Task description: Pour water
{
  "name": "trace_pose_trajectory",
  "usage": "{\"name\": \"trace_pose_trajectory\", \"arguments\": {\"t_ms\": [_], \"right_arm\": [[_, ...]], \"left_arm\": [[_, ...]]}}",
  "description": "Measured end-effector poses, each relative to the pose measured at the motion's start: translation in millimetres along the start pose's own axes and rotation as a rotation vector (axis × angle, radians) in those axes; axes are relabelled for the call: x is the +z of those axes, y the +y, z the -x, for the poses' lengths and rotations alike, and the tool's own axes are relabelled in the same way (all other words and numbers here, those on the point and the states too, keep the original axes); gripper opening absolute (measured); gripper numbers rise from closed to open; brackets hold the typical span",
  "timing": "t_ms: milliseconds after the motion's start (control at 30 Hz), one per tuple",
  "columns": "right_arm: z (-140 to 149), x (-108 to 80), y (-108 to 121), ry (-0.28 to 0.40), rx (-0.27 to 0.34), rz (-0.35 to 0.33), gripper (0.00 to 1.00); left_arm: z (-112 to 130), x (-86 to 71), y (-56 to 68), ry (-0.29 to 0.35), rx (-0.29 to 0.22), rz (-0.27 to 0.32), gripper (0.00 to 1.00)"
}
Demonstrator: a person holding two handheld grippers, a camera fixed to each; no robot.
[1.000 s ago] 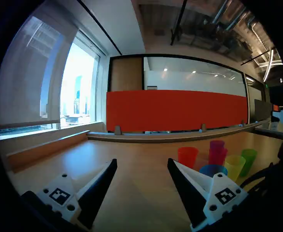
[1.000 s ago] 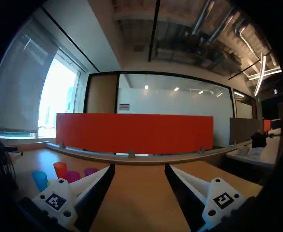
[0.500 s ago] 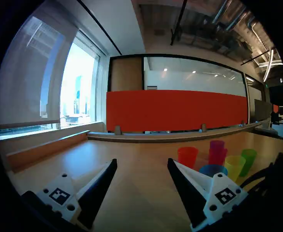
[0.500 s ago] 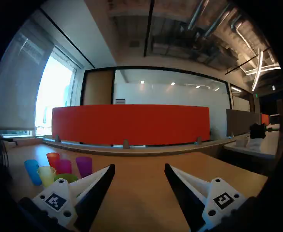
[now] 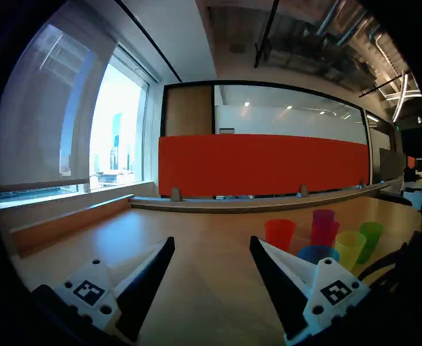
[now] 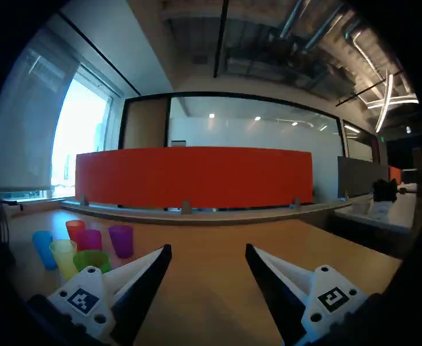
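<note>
Glossy wooden table (image 5: pixel 211 236), translucent plastic cups (image 5: pixel 280 232)

Six coloured cups (image 5: pixel 280 232) on wooden table (image 5: pixel 211 242)

Daylight blows out the window (image 5: pixel 116 147) at left — ceiling (image 6: pixel 280 40) dim, table (image 5: pixel 211 254) sheened, edges fisheye-bent — focus sharp.

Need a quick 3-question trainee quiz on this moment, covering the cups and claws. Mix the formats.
1. True or false: the left claw is shut on a cup.
2. In the right gripper view, which cup sits closest to the right claw? A) blue B) green C) red
3. Fill in: ___ cups stand on the wooden table.
Key: 1 false, it is open and empty. 2 B, the green cup. 3 six.
</note>
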State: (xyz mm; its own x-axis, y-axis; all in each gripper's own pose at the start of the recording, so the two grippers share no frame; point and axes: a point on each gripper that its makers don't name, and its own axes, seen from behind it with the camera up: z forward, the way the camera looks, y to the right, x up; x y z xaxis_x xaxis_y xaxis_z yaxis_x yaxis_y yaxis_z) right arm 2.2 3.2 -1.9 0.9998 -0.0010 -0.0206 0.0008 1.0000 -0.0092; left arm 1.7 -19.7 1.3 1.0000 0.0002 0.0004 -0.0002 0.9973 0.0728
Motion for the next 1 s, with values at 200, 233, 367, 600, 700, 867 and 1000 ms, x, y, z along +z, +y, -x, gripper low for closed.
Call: {"name": "trace_pose_trajectory", "arguments": {"t_ms": [200, 233, 367, 600, 700, 867, 1000], "right_arm": [[4.4, 0.1, 0.7, -0.020, -0.001, 0.001, 0.99], [4.3, 0.2, 0.6, -0.020, 0.000, 0.001, 0.99], [4.3, 1.0, 0.4, -0.021, 0.000, 0.001, 0.99], [3.6, 2.6, 0.4, -0.022, 0.000, 0.001, 0.99], [3.8, 2.7, 0.5, -0.022, 0.000, 0.002, 0.99], [4.4, 3.1, 0.7, -0.022, 0.001, 0.002, 0.99], [4.5, 3.4, 0.8, -0.022, 0.000, 0.002, 0.99]], "left_arm": [[-0.2, 0.0, -0.5, 0.000, 0.000, 0.000, 0.97], [-0.1, -0.1, -0.5, 0.000, 0.000, 0.000, 0.97], [0.3, -0.2, -0.5, 0.000, 0.000, 0.000, 0.97], [0.3, 0.1, -0.1, 0.000, 0.000, 0.000, 0.97], [0.4, 0.2, -0.2, 0.000, 0.000, 0.000, 0.97], [0.0, -0.4, -0.2, 0.000, 0.000, 0.000, 0.97], [0.2, -0.4, -0.3, 0.000, 0.000, 0.000, 0.97]]}}
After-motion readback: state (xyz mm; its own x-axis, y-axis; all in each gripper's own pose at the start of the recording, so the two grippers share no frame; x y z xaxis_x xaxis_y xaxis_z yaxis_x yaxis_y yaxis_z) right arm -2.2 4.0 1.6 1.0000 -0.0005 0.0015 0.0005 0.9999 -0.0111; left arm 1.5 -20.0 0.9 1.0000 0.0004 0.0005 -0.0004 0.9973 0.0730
